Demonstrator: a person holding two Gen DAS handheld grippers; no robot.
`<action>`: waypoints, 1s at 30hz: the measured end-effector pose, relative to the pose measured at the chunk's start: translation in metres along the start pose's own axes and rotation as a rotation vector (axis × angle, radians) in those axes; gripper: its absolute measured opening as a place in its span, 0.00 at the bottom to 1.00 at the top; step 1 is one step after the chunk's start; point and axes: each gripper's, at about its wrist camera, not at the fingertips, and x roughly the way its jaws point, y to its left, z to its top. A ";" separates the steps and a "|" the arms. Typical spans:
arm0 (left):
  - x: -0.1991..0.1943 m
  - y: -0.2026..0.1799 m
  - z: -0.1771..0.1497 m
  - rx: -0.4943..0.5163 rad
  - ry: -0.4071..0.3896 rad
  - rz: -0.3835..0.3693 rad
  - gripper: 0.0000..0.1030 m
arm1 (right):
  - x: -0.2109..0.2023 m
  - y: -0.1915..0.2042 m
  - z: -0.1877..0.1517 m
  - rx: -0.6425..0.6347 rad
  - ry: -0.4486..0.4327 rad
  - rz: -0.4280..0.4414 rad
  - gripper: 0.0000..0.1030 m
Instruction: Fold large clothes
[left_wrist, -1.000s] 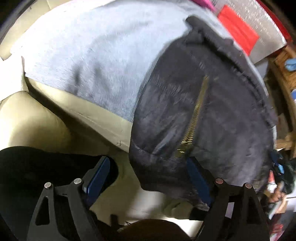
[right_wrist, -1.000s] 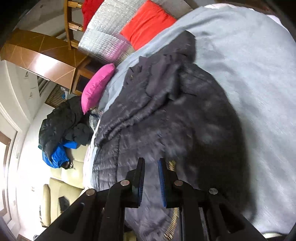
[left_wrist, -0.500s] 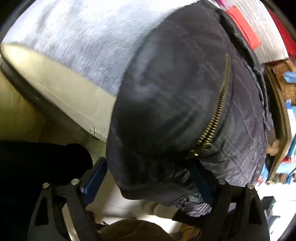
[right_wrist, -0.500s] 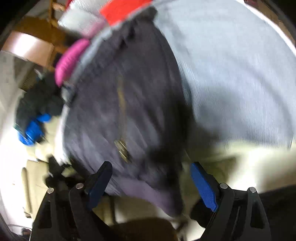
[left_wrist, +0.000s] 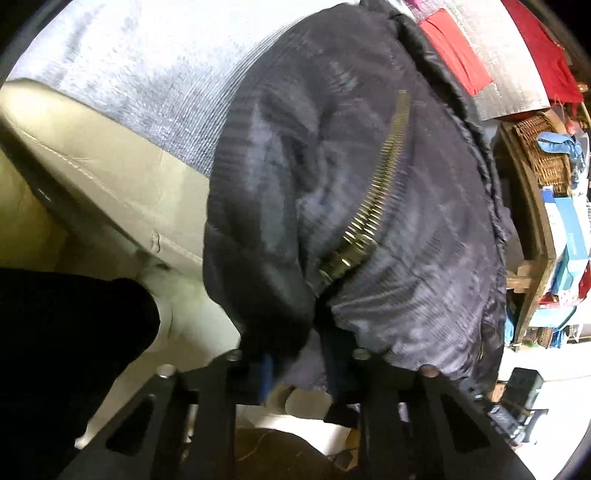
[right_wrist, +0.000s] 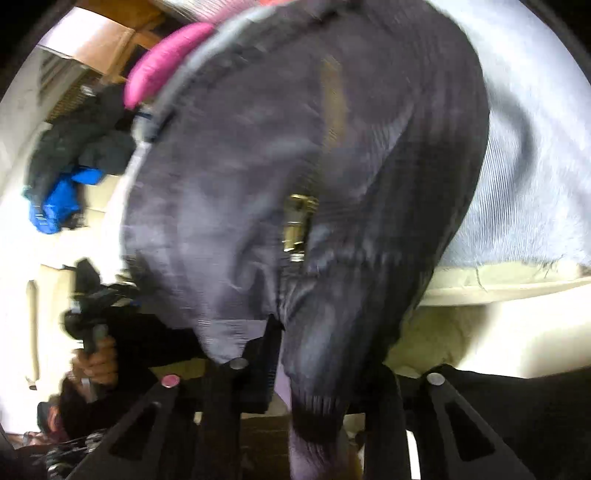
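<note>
A dark quilted jacket (left_wrist: 332, 166) with a brass zipper (left_wrist: 373, 206) lies on a grey sheet (left_wrist: 155, 74) over a cream sofa, its hem hanging over the near edge. My left gripper (left_wrist: 299, 369) is shut on the jacket's hem just below the zipper end. In the right wrist view the same jacket (right_wrist: 258, 147) fills the frame, zipper pull (right_wrist: 295, 225) in the middle. My right gripper (right_wrist: 317, 369) is shut on the jacket's hem, which bunches between the fingers.
The cream sofa edge (left_wrist: 122, 192) runs at the left. Red cloth (left_wrist: 458, 51) and a wicker basket (left_wrist: 543, 155) sit at the far right. A pink cushion (right_wrist: 166, 55) and a pile of dark and blue clothes (right_wrist: 70, 173) lie at the left.
Both grippers have closed from wide open onto the jacket's hem. Both cameras have moved closer to the jacket's near edge.
</note>
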 end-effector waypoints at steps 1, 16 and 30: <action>-0.006 -0.005 -0.002 0.015 -0.005 -0.004 0.16 | -0.011 0.011 0.004 -0.029 -0.025 0.021 0.19; -0.117 -0.109 0.084 0.219 -0.188 -0.203 0.14 | -0.073 0.069 0.094 -0.140 -0.357 0.096 0.18; -0.070 -0.199 0.329 0.156 -0.306 -0.269 0.12 | -0.046 0.018 0.334 0.078 -0.571 0.119 0.18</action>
